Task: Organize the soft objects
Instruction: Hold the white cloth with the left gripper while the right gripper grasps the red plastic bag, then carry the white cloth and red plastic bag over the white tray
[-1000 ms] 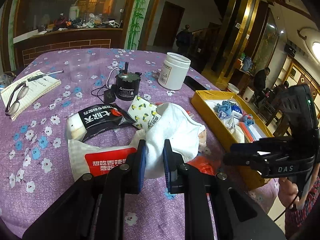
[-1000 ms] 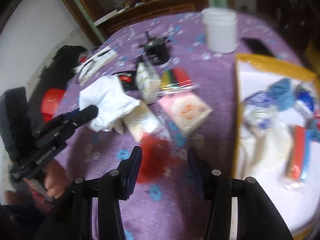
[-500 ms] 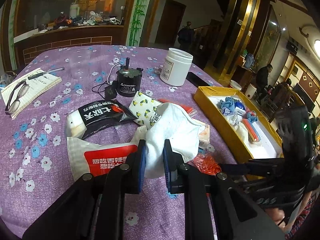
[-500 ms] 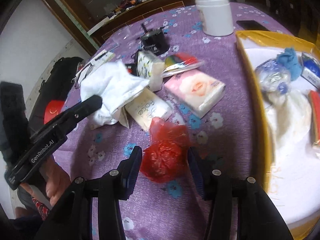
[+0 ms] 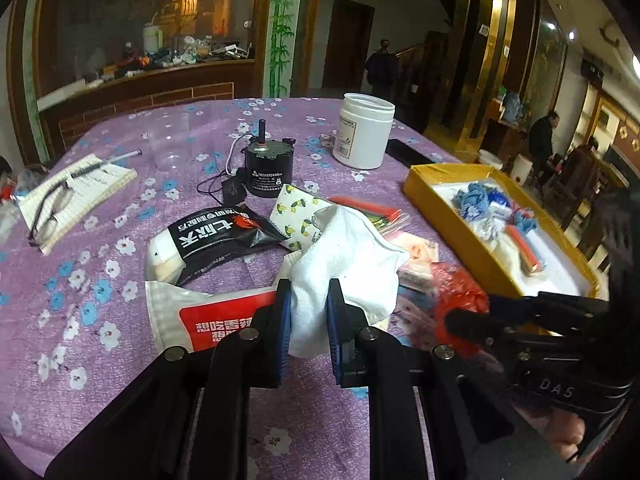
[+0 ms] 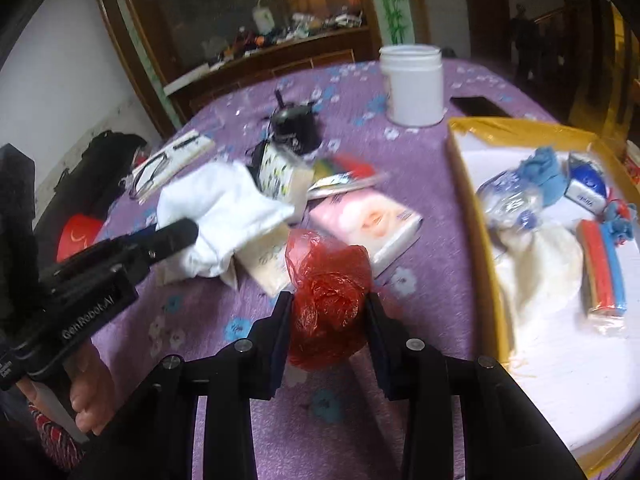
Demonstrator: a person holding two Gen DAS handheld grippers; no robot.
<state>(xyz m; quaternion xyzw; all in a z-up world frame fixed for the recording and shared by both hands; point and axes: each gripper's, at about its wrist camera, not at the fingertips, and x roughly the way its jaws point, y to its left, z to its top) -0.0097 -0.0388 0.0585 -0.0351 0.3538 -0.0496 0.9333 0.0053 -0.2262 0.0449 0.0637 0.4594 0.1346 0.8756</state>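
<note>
The left gripper (image 5: 307, 312) has its fingers (image 5: 282, 320) closed on a fold of the white cloth (image 5: 348, 264), which hangs bunched above the purple flowered worktop (image 5: 80, 280) among the loose packets; the right gripper (image 6: 327, 320) has its fingers (image 6: 280, 332) pressed against both sides of the crumpled red plastic bag (image 6: 328, 304), gripping it just above the worktop, near the front edge and left of the yellow tray (image 6: 480, 248).

Beneath and beside the white cloth lie a red-and-white snack packet (image 5: 200, 320), a black snack packet (image 5: 220, 240) and a lemon-print tissue pack (image 5: 296, 216); a pink tissue pack (image 6: 368, 220) lies just behind the red plastic bag, and a cream tissue pack (image 6: 268, 260) is partly under the cloth.

The yellow tray holds a blue cloth (image 6: 544, 172), a white cloth bundle (image 6: 540, 264), a red-and-blue packet (image 6: 600, 272) and a small blue-and-white pack (image 6: 588, 188); behind the tray stand a white jar (image 5: 364, 136) and a dark phone (image 5: 408, 152); a small black motor (image 5: 266, 168) with a wire stands near the middle of the worktop; at the far left, glasses (image 5: 52, 212) and a pen (image 5: 108, 160) rest on a notepad (image 5: 100, 180).
</note>
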